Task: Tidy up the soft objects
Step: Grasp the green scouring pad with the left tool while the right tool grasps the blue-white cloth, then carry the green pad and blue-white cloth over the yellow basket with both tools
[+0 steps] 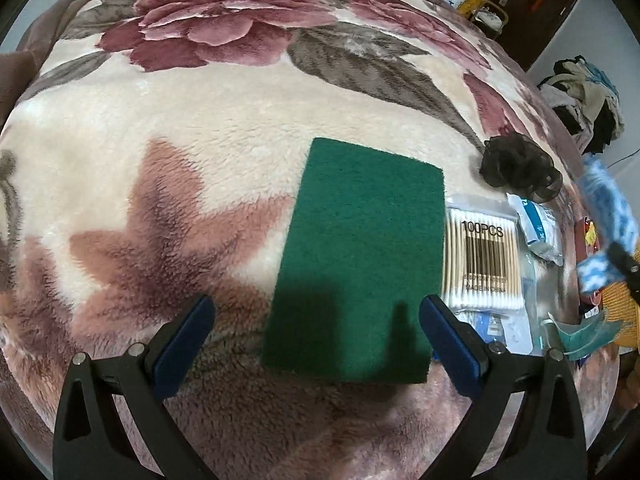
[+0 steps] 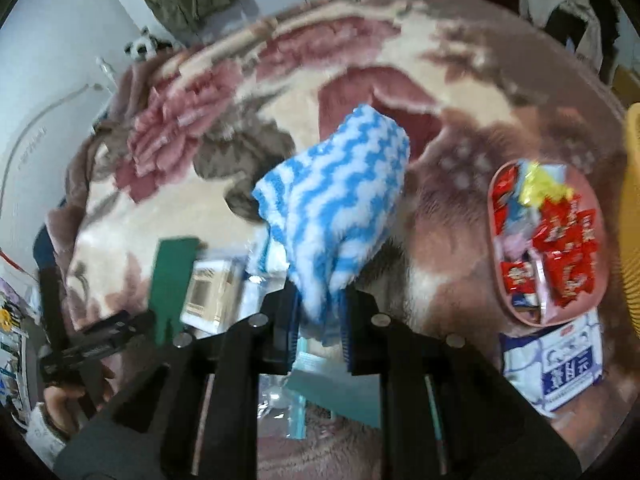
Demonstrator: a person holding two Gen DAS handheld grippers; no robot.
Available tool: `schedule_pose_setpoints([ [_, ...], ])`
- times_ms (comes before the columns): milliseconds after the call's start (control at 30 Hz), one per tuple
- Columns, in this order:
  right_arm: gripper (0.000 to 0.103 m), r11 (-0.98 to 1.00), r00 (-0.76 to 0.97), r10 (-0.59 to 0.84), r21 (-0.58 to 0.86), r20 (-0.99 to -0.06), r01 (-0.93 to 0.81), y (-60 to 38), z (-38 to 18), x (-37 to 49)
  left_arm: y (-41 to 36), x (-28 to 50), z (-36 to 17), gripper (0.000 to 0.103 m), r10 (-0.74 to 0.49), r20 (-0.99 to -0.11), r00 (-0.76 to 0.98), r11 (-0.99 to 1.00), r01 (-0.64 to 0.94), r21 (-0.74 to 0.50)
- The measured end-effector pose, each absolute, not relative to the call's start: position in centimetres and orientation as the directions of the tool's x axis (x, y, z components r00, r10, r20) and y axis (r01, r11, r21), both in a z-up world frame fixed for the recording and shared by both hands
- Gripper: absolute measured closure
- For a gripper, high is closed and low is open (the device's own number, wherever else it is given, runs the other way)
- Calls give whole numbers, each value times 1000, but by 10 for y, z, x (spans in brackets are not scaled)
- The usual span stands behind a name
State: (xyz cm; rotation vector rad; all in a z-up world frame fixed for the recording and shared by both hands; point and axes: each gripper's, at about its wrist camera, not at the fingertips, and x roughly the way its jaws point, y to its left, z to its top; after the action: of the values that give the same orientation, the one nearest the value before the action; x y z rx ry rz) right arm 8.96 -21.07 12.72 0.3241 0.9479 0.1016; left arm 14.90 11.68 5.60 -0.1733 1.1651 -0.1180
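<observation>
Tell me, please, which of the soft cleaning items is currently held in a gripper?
The blue-and-white striped cloth, clamped in the right gripper; the green scouring pad lies flat on the blanket between the open left gripper's fingers.

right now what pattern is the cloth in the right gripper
Blue and white zigzag stripes on the cloth, held by the right gripper; clearest in the right wrist view.

The blanket (image 1: 168, 184) is plush, deep-piled fleece. The green pad (image 1: 360, 256) looks matt, coarse and fibrous. The swab bag (image 1: 482, 256) is glossy clear plastic. The blue-white cloth (image 2: 340, 200) is fluffy, nubbly terry. The snack wrappers (image 2: 560, 248) are shiny foil.
</observation>
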Motion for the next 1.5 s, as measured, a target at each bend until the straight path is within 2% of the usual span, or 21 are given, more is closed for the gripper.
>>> schedule_pose_setpoints([
  [200,85,949,616,228,314,-754,34,-209,145,78,102,154,53,0,-208,-905,370,977,42,-207],
  [400,85,951,611,236,307,-756,13,-200,144,75,79,163,45,0,-179,-931,317,982,108,-152],
  [633,83,951,597,250,310,-763,-2,-191,137,71,71,175,20,0,-89,-971,222,992,106,-66],
  [767,83,952,587,249,307,-770,-1,-191,133,71,61,172,14,0,-45,-974,223,990,144,-13],
  [1067,83,950,583,249,311,-774,8,-193,132,70,79,154,44,3,-130,-934,332,991,46,-122],
  [1500,83,948,626,260,317,-736,-21,-187,162,44,88,112,107,3,-103,-894,436,995,63,-84],
])
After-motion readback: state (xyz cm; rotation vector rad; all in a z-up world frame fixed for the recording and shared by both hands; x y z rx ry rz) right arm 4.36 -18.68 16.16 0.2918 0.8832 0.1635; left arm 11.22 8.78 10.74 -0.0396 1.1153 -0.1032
